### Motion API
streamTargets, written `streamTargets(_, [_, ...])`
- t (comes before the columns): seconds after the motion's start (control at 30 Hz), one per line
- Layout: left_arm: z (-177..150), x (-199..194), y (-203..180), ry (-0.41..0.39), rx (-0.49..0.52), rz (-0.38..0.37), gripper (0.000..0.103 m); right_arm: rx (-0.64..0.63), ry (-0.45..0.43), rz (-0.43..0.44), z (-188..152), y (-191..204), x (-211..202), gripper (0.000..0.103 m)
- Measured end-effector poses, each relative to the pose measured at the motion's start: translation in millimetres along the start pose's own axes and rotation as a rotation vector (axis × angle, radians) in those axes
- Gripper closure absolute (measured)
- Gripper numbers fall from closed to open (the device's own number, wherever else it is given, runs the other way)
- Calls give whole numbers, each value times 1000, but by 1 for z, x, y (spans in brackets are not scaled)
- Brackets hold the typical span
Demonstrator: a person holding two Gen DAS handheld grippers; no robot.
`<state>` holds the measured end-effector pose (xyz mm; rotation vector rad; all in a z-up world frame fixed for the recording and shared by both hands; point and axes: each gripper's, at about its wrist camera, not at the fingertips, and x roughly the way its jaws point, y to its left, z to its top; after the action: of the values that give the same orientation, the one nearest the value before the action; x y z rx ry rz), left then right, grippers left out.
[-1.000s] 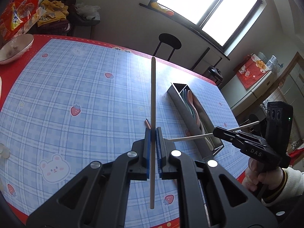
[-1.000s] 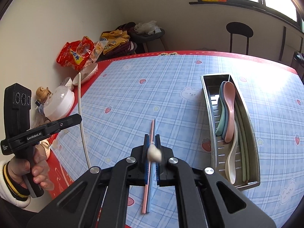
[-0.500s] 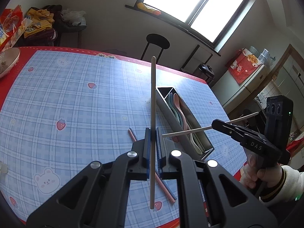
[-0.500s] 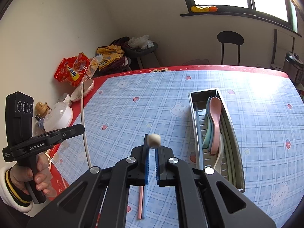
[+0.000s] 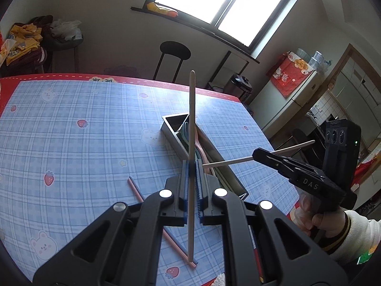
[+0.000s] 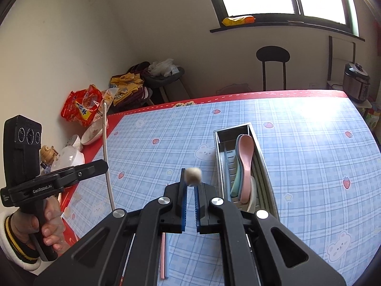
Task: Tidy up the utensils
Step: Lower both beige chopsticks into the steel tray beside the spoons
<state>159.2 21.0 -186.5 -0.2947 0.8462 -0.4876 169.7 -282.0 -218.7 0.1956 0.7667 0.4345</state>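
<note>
Snack bag point(image 6: 83, 107) beside right-view table point(image 6: 309, 143)

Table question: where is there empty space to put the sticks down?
The blue checked table is bare right of the metal tray, and also between the tray and the bowls on the red edge. It is crowded inside the tray, full of spoons, and near the pink and blue chopsticks lying below the left tool.
</note>
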Motion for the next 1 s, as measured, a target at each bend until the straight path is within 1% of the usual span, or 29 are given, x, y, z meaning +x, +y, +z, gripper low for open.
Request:
streamTargets(0.23, [21, 25, -18, 19, 5, -43, 93, 19, -28, -36, 8, -21, -6, 97])
streamTargets(0.4, [32, 55, -23, 48, -41, -89, 93, 14, -35, -80, 14, -38, -5, 97])
streamTargets(0.53, [40, 82, -30, 70, -64, -110, 93, 2, -33, -116, 20, -50, 0, 97])
streamTargets(0.67, [49, 111, -28, 88, -129, -133, 93, -42, -26, -163, 28, -57, 10, 97])
streamTargets(0.83, [57, 143, -18, 108, -219, -142, 93, -93, 2, -213, 36, -65, 30, 97])
streamTargets(1.0, [53, 172, -2, 151, -312, -137, 93, -122, 27, -221, 35, -68, 47, 97])
